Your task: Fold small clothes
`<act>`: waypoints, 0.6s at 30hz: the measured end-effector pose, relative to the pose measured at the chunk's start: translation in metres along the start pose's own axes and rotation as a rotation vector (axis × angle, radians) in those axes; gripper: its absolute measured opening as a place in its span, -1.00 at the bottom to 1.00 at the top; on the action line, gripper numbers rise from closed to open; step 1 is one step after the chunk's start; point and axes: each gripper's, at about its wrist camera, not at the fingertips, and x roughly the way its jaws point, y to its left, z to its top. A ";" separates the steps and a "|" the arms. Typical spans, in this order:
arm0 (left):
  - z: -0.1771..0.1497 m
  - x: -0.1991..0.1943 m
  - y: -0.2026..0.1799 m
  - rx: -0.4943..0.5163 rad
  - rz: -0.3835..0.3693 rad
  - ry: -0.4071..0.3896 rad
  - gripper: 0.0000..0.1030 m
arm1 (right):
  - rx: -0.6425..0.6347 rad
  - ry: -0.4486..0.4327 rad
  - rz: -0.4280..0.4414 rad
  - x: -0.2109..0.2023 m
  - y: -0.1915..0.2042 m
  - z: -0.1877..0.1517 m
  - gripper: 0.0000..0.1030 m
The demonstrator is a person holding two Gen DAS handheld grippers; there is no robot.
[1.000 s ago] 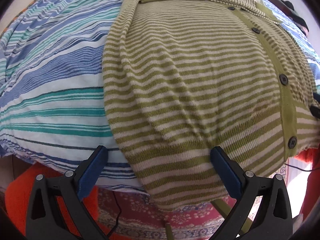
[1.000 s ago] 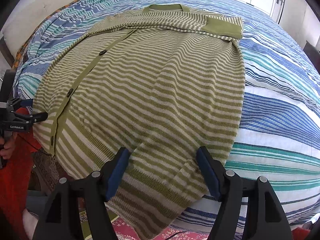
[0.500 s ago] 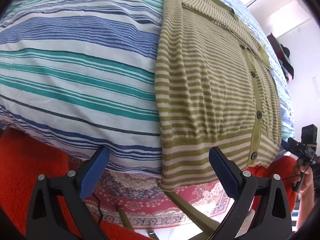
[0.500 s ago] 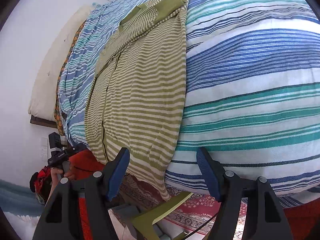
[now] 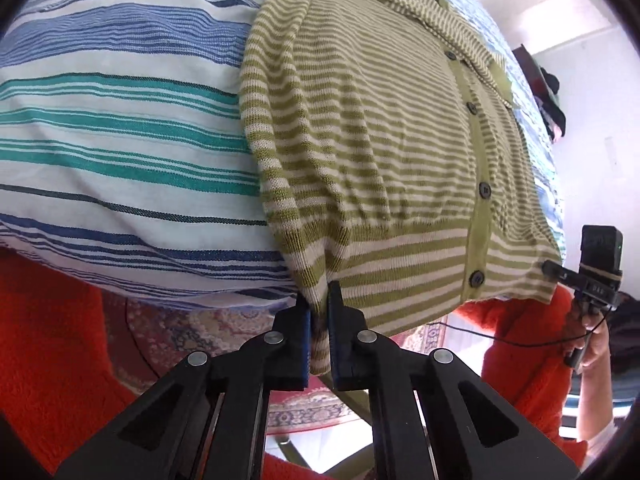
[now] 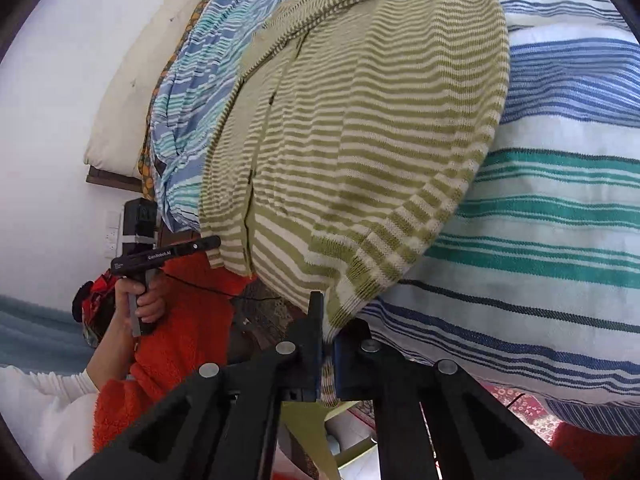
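Note:
A green-and-cream striped cardigan lies buttoned and flat on the striped bed cover, its hem hanging over the bed's near edge. My left gripper is shut on the hem's left corner, with knit pinched between its blue pads. In the right wrist view the cardigan bulges upward, and my right gripper is shut on the hem's right corner. Each gripper shows in the other's view: the right gripper at the far hem corner, the left gripper likewise.
A person in a red fleece top stands at the bed's edge, a hand on a gripper handle. A patterned red rug lies on the floor below. A cream pillow sits at the bed's head. Dark clothing hangs by the wall.
Both grippers stood open over the hem before. Each has now shut on a hem corner, and both views have swung and rolled toward the bed's edge.

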 end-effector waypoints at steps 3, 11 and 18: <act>0.014 -0.020 -0.009 -0.022 -0.092 -0.051 -0.93 | 0.018 -0.137 0.077 -0.029 0.009 0.013 -0.91; 0.133 -0.055 -0.043 -0.073 -0.212 -0.208 -0.93 | -0.010 -0.350 0.074 -0.068 0.026 0.102 -0.91; 0.295 -0.035 -0.057 -0.146 -0.151 -0.291 -0.93 | 0.052 -0.453 0.027 -0.068 -0.004 0.244 -0.91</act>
